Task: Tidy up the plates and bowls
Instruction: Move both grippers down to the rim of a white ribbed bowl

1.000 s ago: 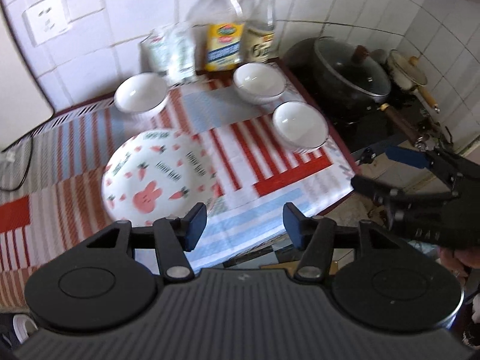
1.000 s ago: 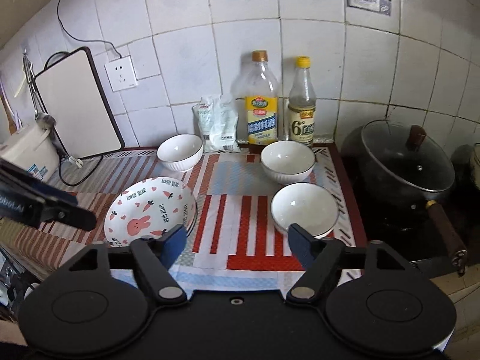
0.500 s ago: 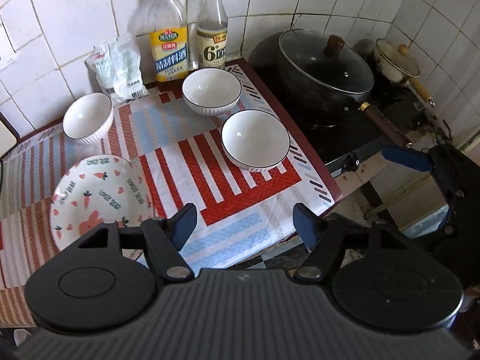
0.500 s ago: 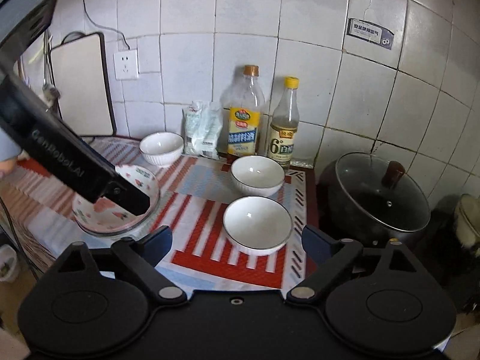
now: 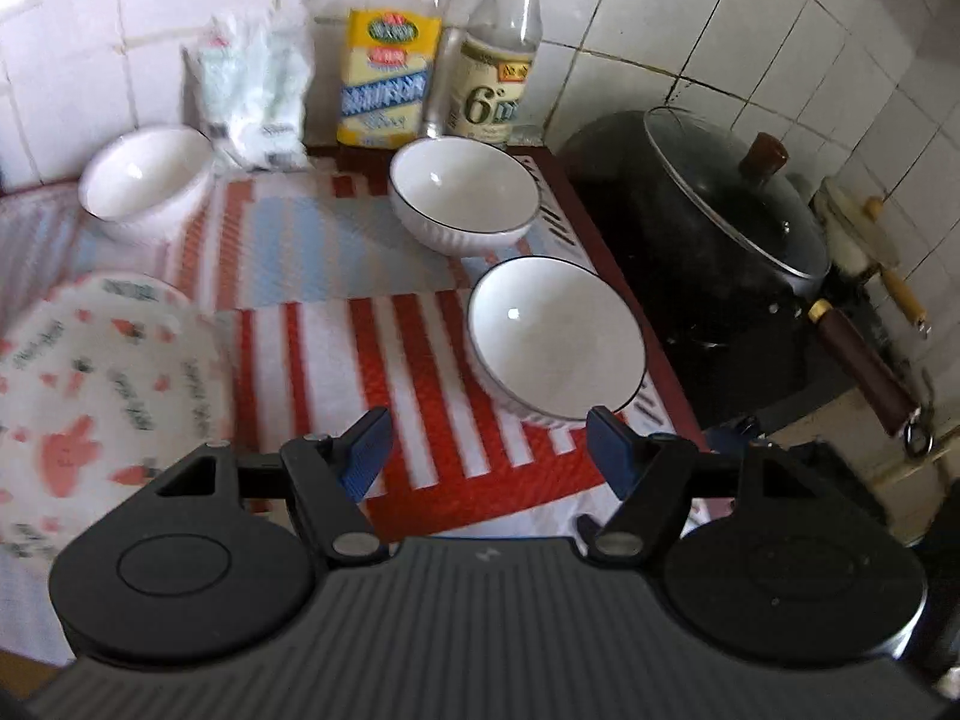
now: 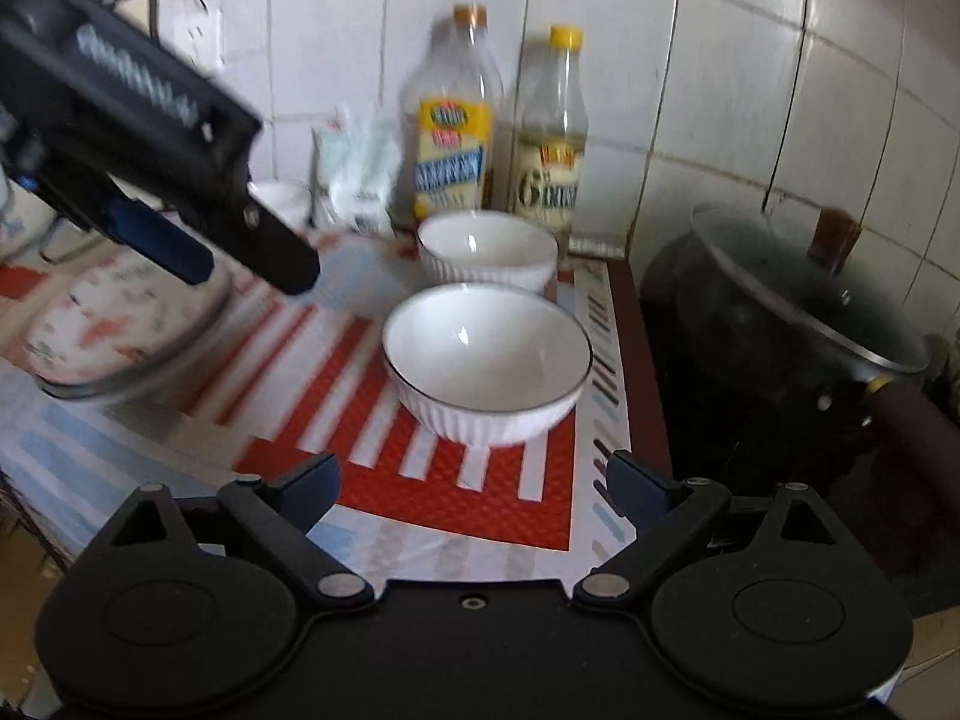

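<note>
Sitting just ahead of the open right claw, nearest bowl.

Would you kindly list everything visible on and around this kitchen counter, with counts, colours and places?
White ribbed ceramic bowls: 3; near, behind it, back left.
Rabbit-and-carrot patterned white plate: 1, left on the mat.
Striped red, white and blue mat: 1, covering the counter.
Clear bottles: 2, at the wall; yellow-labelled, yellow-capped.
White plastic packet: 1, left of the bottles.
Black glass-lidded pot: 1, right of the mat.
Pale small pan with wooden handle: 1, far right.
White wall socket: 1, upper left.
Left gripper: black, blue pads, open, empty.
Right gripper: same, open, empty.
</note>
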The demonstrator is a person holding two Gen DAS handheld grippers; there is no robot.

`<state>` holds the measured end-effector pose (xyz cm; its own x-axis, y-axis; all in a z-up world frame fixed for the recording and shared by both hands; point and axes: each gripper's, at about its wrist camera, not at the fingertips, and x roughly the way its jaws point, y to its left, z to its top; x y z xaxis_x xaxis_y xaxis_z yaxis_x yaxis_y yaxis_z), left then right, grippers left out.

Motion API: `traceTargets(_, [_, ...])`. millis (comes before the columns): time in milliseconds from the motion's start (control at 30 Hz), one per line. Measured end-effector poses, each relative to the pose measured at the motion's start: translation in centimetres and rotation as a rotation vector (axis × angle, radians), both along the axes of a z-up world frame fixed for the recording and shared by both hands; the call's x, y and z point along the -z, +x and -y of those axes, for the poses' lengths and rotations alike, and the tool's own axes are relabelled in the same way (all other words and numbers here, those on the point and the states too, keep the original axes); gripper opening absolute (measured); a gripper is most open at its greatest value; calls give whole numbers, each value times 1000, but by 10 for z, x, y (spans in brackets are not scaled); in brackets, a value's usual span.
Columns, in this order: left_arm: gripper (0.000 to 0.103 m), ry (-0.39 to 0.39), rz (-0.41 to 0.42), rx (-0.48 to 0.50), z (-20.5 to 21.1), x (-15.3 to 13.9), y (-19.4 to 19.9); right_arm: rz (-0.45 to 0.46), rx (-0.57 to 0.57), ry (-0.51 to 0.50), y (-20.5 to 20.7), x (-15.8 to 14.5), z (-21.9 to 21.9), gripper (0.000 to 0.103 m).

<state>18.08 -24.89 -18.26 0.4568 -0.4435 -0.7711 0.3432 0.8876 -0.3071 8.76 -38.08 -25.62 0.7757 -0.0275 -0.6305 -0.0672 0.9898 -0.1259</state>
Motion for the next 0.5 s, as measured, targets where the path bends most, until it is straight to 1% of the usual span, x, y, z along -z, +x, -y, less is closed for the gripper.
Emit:
traceTargets(100, [70,-30,-4,4,12,16,14,-22,-1,-3,14,14,5,97])
traceTargets(167, [68,-44,-8,4,19,25,22,-29,-3,-5,23,20,9,97])
traceTargets(233, [66,-68,-23,-2,23,33,32,-43,-2,6,31,25,13,97])
traceTargets(300, [65,-70,-29,-5,27,40,40,-53,-3,24,38,27,16,97])
traceTargets(400, [57,-48,-33,-3,33,48,52,-61,-8,44,49,31,19,97])
traceTargets(467, [49,-37,-41,-3,35,53,59,-68,-18,46,59,33,19,97])
traceTargets(500, [48,-31,-45,-9,35,54,62,-74,-25,41,63,34,18,97])
